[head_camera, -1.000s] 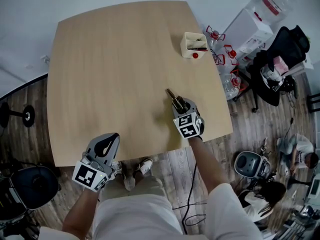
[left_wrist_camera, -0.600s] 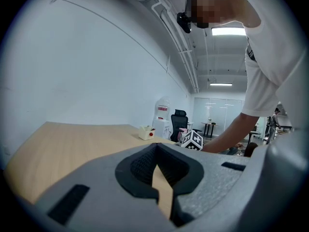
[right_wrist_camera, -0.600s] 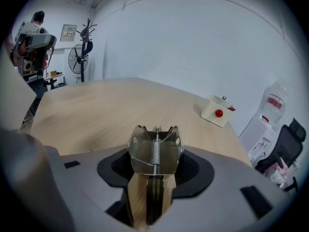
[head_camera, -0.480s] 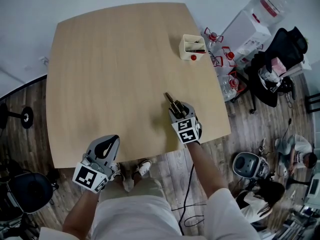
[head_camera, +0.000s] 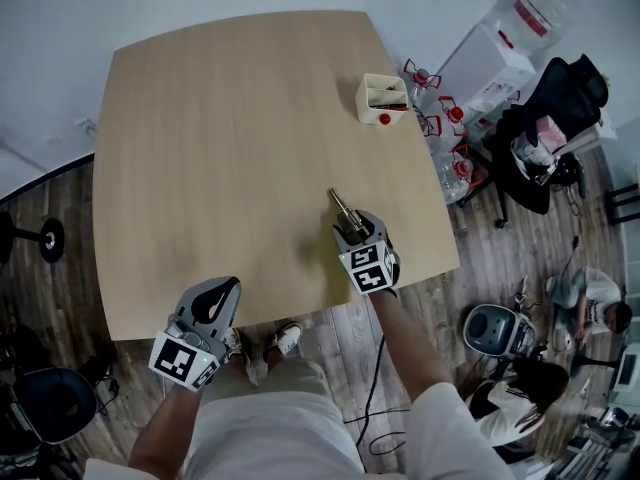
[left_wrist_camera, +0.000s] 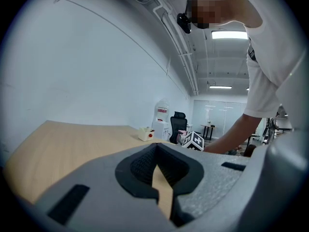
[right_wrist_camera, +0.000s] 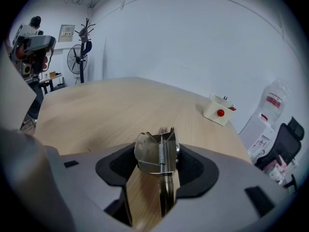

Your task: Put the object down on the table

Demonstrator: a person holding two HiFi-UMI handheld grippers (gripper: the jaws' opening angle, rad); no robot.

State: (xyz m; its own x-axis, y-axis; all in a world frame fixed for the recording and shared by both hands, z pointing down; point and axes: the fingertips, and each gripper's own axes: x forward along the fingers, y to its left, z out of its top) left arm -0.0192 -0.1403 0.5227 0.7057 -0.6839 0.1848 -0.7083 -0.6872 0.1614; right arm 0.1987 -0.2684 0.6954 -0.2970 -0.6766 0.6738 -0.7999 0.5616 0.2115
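The person wears a white short-sleeved shirt point(head_camera: 270, 438), pale beige trousers point(head_camera: 292, 373) and light sneakers point(head_camera: 289, 336), with a small black device point(left_wrist_camera: 183, 22) mounted at the head.
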